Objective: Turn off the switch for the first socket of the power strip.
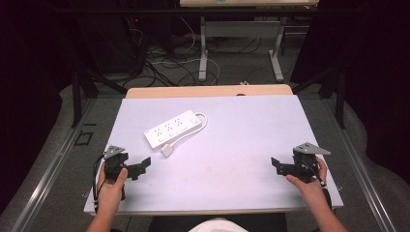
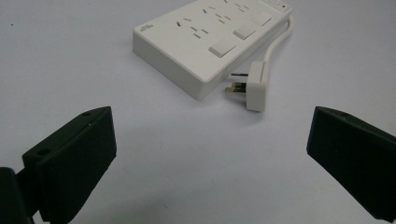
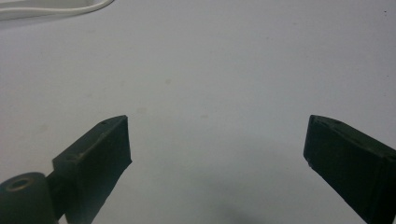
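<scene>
A white power strip (image 1: 172, 128) lies on the white table top (image 1: 232, 140), left of centre, with its white cable (image 1: 194, 130) looped round its far end. Its plug (image 1: 167, 150) rests on the table just beside the strip's near end, prongs bare. The left gripper view has the strip (image 2: 210, 42) and the plug (image 2: 256, 86) a short way ahead of the jaws. My left gripper (image 1: 142, 166) rests near the table's front left, open and empty (image 2: 210, 154). At the front right, my right gripper (image 1: 276, 164) also stands open and empty (image 3: 217, 154), above bare table, with a bit of cable (image 3: 56, 9) far off.
Beyond the table's far edge (image 1: 208, 91) the floor holds tangled cables (image 1: 164, 63) and the legs of another desk (image 1: 203, 53). Dark curtains close in both sides.
</scene>
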`<state>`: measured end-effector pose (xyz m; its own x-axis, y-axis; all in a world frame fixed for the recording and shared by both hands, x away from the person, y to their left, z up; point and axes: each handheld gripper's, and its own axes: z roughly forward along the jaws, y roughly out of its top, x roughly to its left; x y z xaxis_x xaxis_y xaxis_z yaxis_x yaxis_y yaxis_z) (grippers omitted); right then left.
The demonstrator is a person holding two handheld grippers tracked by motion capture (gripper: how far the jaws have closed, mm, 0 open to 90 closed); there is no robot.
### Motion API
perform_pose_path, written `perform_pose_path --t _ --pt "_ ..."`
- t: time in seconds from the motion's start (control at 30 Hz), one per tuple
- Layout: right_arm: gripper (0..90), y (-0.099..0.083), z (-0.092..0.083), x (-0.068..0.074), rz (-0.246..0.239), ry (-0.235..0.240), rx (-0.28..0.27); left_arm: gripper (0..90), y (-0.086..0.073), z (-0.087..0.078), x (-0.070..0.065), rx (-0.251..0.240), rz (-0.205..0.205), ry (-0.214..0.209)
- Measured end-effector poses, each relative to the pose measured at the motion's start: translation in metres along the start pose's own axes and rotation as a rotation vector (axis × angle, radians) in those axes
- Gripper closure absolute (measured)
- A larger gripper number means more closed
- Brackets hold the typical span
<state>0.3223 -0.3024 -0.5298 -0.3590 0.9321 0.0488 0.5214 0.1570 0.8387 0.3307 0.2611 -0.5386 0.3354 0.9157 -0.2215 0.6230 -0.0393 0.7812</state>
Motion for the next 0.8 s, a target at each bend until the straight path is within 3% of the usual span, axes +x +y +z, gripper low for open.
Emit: perform_pose_path --t 0.07,0.1,0.2,0.27,0.3,0.4,0.8 --pt "6.9 0.0001 0.0 -0.0001 0.004 0.001 0.0 1.4 -0.0009 -0.0001 0.0013 0.014 0.007 -0.003" --pt "6.9 -0.0001 0.0001 -0.0004 0.002 0.0 0.0 1.4 -0.0023 0.0018 0.0009 -0.007 0.004 0.007" --pt "6.9 -0.0003 0.0003 -0.0007 -0.001 -0.001 0.004 1.4 -0.0037 0.0024 0.0022 -0.007 0.009 0.006" --pt "6.9 -0.0005 0.0009 -0.0005 0.001 -0.008 0.0 1.4 -0.0038 0.0019 0.0033 0.012 0.016 -0.003" --pt "6.9 -0.0004 0.0 -0.0013 -0.005 -0.004 0.009 1.4 -0.005 0.0036 0.0026 -0.003 0.012 0.006" --pt "6.9 -0.0007 0.0007 -0.0015 -0.003 -0.009 0.003 1.4 -0.0059 0.0042 0.0029 0.019 0.015 -0.008" --pt "6.9 -0.0008 0.0004 -0.0025 0.005 -0.005 0.006 1.7 -0.0091 0.0083 0.0005 0.009 0.018 -0.02"
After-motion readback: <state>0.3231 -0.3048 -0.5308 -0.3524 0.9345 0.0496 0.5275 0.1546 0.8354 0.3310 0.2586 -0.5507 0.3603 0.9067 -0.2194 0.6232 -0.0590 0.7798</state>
